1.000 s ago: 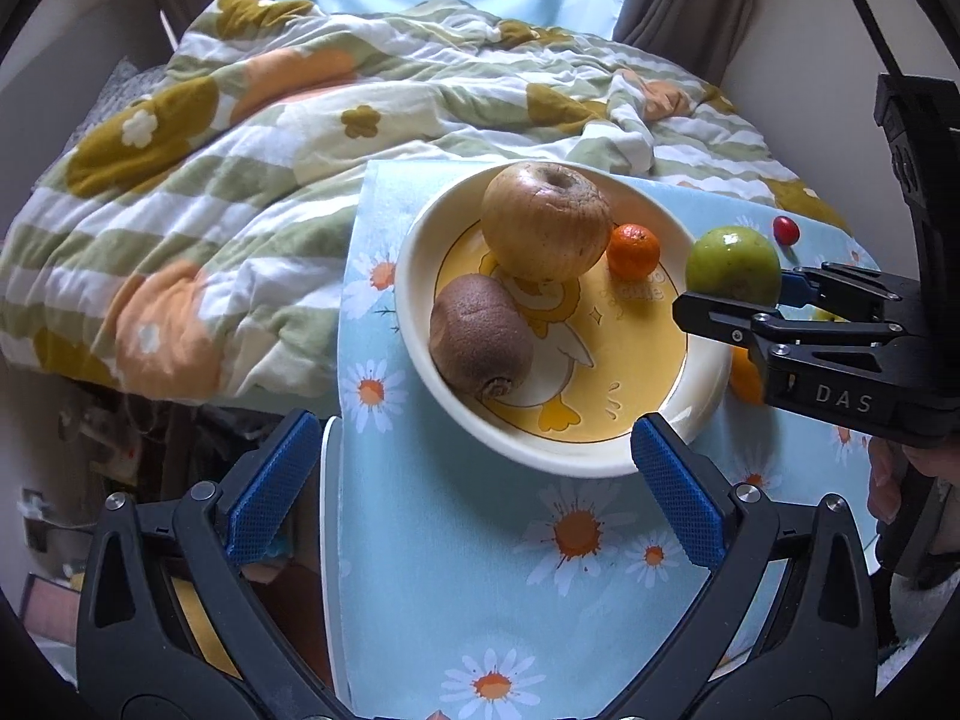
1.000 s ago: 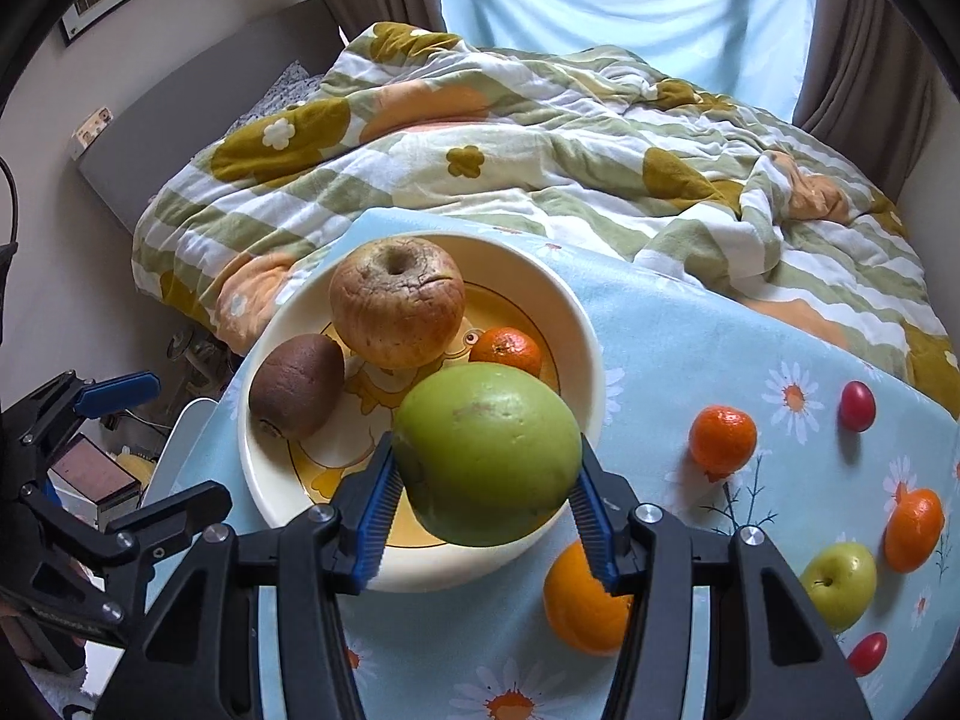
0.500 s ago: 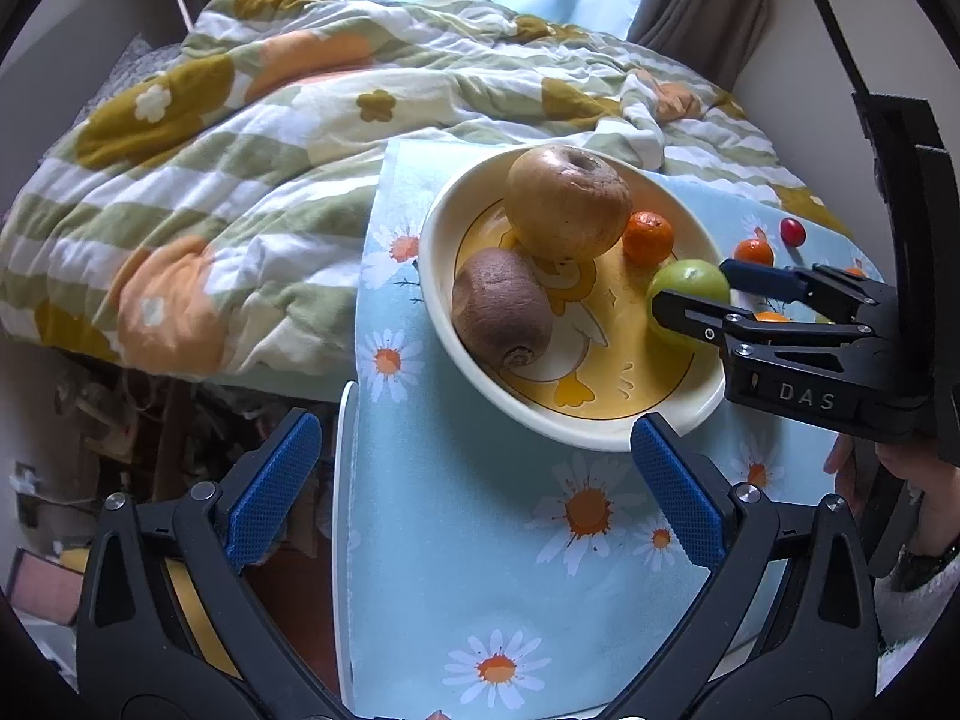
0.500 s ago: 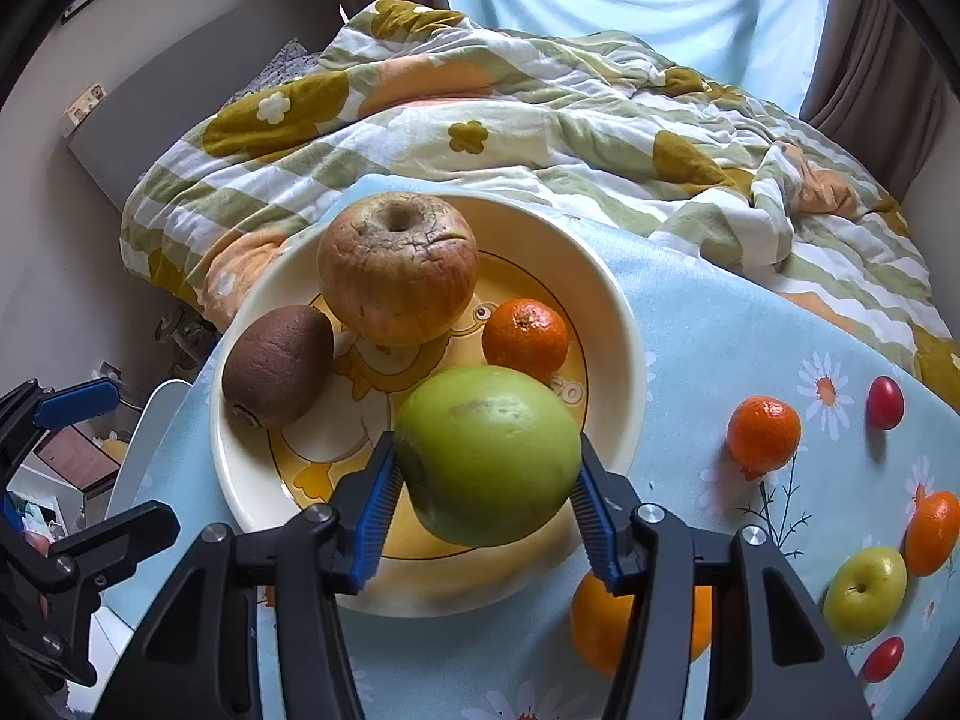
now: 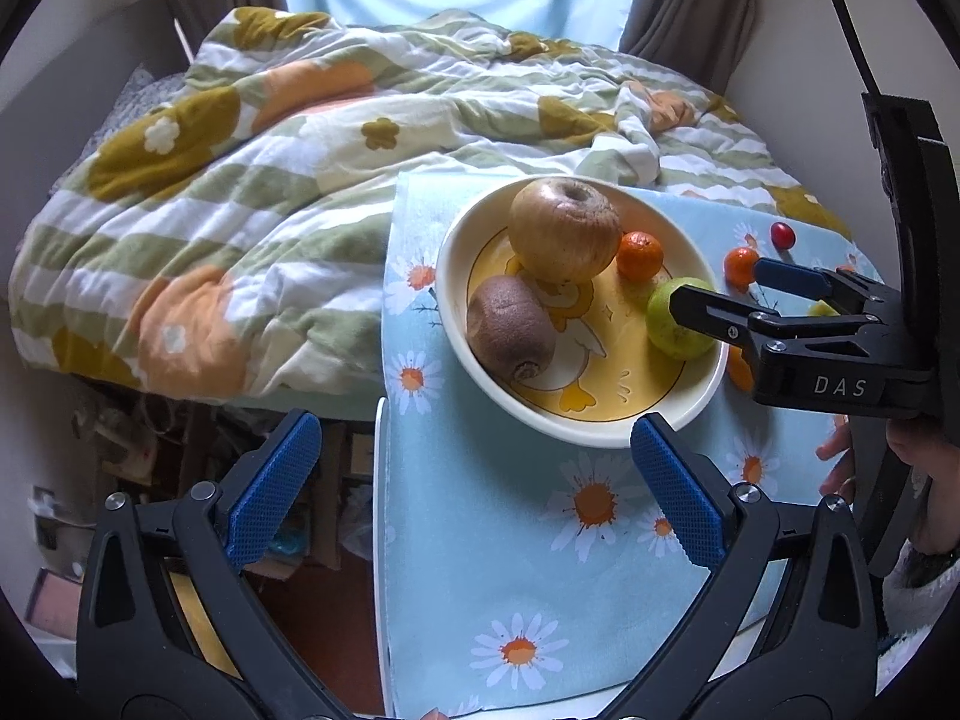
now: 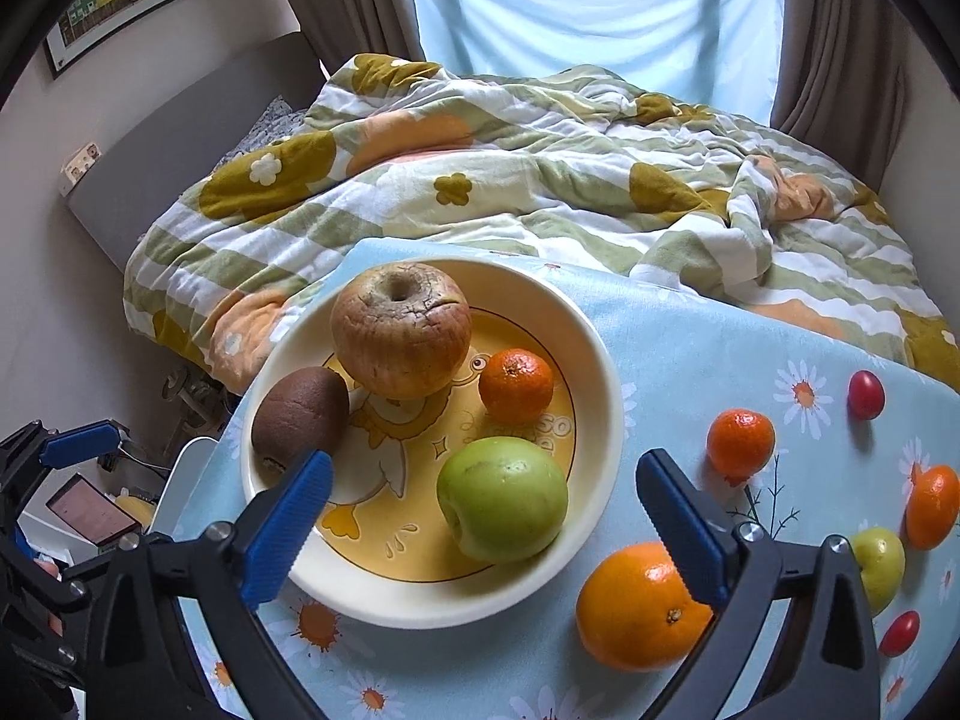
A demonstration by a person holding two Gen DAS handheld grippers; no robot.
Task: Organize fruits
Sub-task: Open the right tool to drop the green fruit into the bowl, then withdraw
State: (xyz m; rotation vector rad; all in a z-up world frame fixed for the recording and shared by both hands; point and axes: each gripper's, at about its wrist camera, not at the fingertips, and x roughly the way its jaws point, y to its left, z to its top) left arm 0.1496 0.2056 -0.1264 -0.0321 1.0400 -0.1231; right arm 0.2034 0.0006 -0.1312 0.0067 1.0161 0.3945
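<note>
Blue-padded jaws of the left hand-held gripper stand spread wide and empty, short of the near rim of the cream bowl. Left to right inside the bowl lie a kiwi, a wrinkled apple, a mandarin and the green apple, which rests free on the bowl's floor. Over it the right hand-held gripper has just been opening; its pads are spread wide, clear of the fruit. In the left wrist view one finger hides part of the green apple, and "DAS" reads on its body. Printed letters beside the mandarin are partly covered. Right of the bowl, an orange lies partly behind a pad.
</note>
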